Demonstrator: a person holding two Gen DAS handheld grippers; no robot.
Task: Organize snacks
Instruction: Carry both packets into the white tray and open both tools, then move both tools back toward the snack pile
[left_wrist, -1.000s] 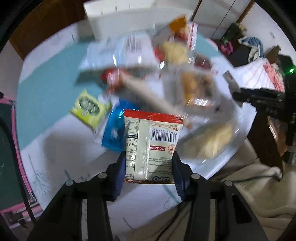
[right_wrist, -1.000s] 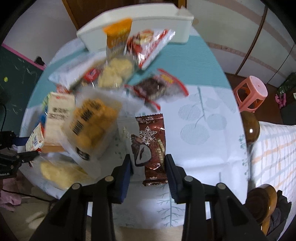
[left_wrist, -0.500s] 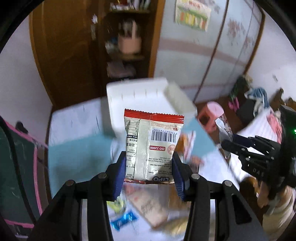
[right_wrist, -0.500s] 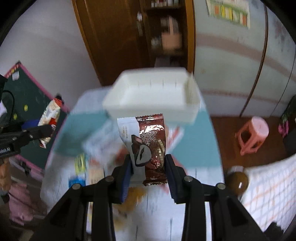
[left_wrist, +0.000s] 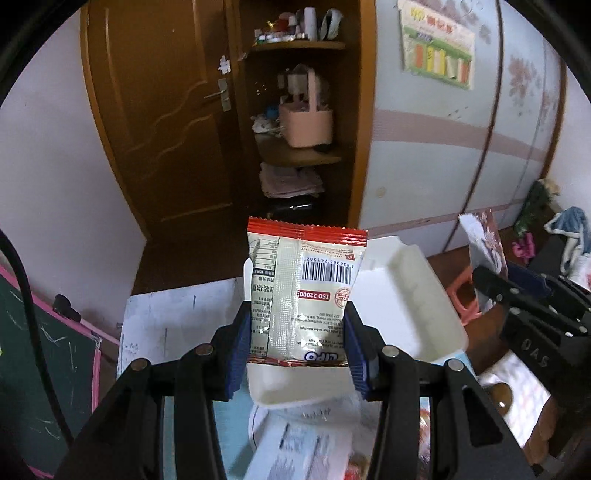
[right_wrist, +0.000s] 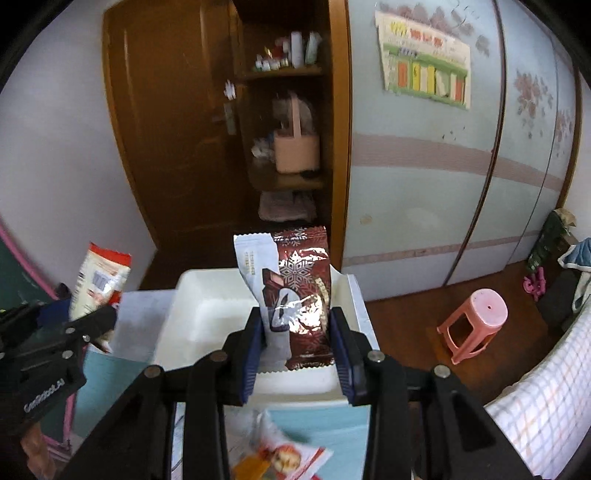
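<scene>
My left gripper (left_wrist: 295, 332) is shut on a cream snack packet with a red top edge and a barcode (left_wrist: 303, 291), held upright over the near end of a white plastic bin (left_wrist: 417, 295). My right gripper (right_wrist: 297, 332) is shut on a brown chocolate snack packet with a white side and a snowflake print (right_wrist: 299, 295), above the same white bin (right_wrist: 207, 314). Each view shows the other gripper at its edge: the right gripper (left_wrist: 517, 299) with its packet, the left gripper (right_wrist: 85, 325) with the cream packet (right_wrist: 99, 280).
The bin stands at the far end of a table with a teal and white cloth (right_wrist: 107, 373). Loose snack packets (right_wrist: 280, 454) lie near the bottom edge. Behind are a wooden door, shelves (left_wrist: 299, 155), a pink stool (right_wrist: 476, 321) and a green chalkboard (left_wrist: 44, 373).
Both grippers rose from the snack pile and swung forward with their packets still gripped. The view tilted up from the tabletop to the white bin and the room beyond.
</scene>
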